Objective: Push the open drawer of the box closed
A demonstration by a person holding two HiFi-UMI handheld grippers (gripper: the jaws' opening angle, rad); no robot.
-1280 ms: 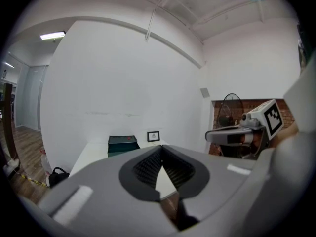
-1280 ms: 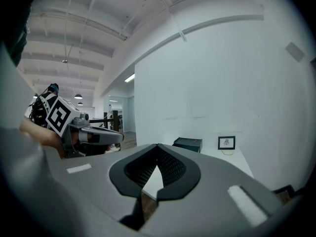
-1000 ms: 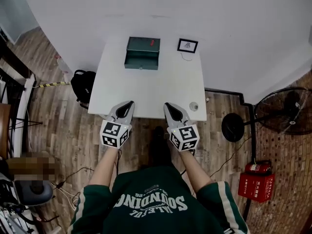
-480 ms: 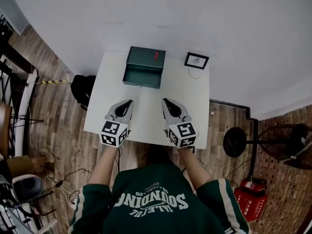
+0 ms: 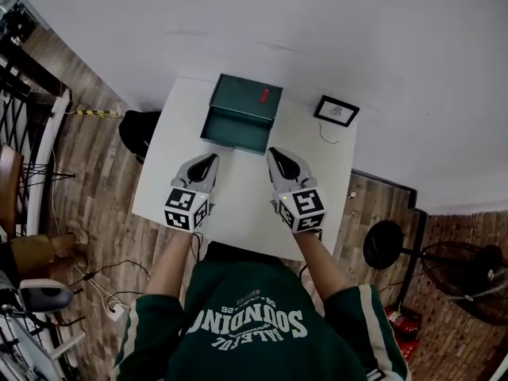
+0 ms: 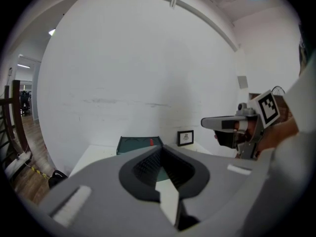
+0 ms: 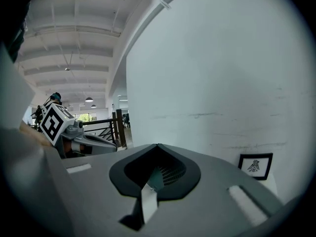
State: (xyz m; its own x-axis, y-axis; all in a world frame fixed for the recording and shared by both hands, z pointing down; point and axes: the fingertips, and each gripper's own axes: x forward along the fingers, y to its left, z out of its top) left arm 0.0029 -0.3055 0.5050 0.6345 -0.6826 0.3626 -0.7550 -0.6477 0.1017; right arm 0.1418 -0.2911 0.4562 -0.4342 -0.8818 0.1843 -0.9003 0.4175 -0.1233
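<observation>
White table fills the middle of the head view, and over the last second the person has closed in on it, so everything on it now sits nearer the hands. The green box stands at the table's far edge by the wall, unmoved, and its drawer is pulled out toward the person, not yet pushed in. The left gripper and right gripper have travelled forward over the tabletop. A second ago they were well short of the box; now the right tip is just beside the drawer's front right corner and the left is near its front left. Whether the right tip already touches the drawer I cannot tell from above. Both grippers have their jaws pressed together with nothing between them, which suits a blunt push. The small framed picture stands apart to the box's right, clear of the path. The approach looks nearly done; the push remains.
</observation>
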